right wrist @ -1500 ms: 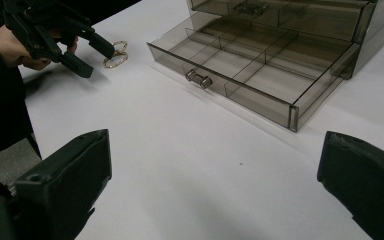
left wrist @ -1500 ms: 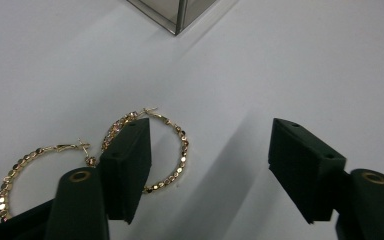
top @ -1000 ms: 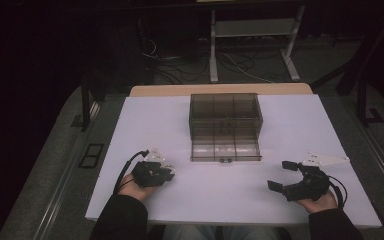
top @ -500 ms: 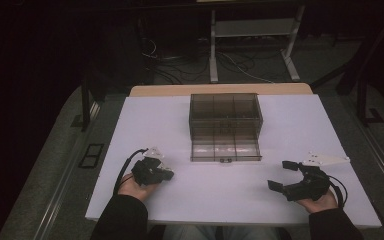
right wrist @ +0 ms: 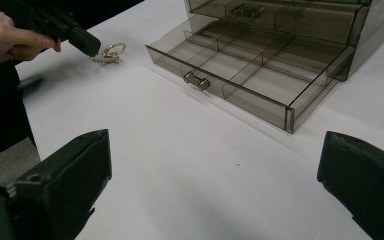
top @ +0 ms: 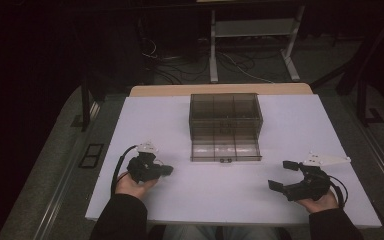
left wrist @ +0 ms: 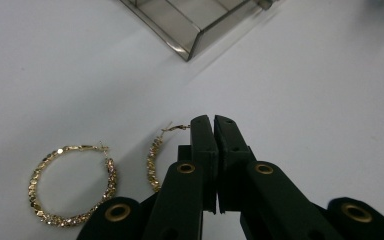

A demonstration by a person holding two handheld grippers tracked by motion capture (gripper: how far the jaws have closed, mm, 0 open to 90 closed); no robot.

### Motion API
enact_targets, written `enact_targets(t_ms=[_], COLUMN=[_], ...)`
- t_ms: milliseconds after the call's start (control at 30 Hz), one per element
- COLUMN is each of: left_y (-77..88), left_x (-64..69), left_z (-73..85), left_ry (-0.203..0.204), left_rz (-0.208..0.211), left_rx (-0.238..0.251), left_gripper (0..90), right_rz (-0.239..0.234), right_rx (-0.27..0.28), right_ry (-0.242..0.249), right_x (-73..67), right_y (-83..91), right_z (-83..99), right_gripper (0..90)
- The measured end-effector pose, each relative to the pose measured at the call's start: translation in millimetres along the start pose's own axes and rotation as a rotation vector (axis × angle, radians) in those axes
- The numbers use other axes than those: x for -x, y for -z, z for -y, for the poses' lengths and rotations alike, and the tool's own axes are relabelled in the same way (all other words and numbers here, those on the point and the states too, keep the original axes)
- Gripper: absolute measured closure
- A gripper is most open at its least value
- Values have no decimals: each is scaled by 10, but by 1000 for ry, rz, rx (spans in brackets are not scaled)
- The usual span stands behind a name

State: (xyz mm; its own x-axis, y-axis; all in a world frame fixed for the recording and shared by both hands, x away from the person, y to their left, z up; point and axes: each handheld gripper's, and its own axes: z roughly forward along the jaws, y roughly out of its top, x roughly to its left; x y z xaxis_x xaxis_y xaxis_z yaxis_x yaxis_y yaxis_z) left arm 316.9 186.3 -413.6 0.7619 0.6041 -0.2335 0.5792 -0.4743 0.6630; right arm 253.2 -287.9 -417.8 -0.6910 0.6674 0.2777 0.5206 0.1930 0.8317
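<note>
step: one gold studded hoop earring is pinched in the closed left gripper | right gripper is held wide, empty | next: a lift into the smoky clear plastic drawer is called for

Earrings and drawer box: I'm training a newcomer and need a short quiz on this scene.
1. True or false: the right gripper has its jaws shut.
2. How many gold hoop earrings lie on the table?
3. The bottom drawer of the box is: A) pulled open, B) pushed shut, C) taken out.
Key: 1 false, they stand wide open; 2 two; 3 A.
</note>
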Motion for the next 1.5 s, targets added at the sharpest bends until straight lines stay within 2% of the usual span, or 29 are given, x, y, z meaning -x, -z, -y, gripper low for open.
enact_targets(t_ms=[100, 400, 667, 900, 1300, 1500], left_y=[40, 209, 287, 327, 379, 385], left_x=[-2, 4, 45, 86, 145, 203], left_z=[-26, -145, -315, -448, -694, -877], left_ry=[27, 36, 8, -17, -58, -101], left_rz=[7, 15, 2, 16, 3, 0], left_rx=[24, 89, 87, 74, 62, 39], left_gripper=[881, 881, 881, 881, 881, 881], right_rz=[0, 2, 1, -4, -8, -8], right_rx=[-1, -3, 4, 6, 8, 9], right_ry=[1, 0, -3, -7, -8, -9], right_x=[-1, 3, 3, -1, -1, 0], right_y=[-3, 1, 10, 19, 22, 24], right_z=[1, 2, 2, -1, -1, -1], right_gripper=[3, 3, 3, 3, 3, 2])
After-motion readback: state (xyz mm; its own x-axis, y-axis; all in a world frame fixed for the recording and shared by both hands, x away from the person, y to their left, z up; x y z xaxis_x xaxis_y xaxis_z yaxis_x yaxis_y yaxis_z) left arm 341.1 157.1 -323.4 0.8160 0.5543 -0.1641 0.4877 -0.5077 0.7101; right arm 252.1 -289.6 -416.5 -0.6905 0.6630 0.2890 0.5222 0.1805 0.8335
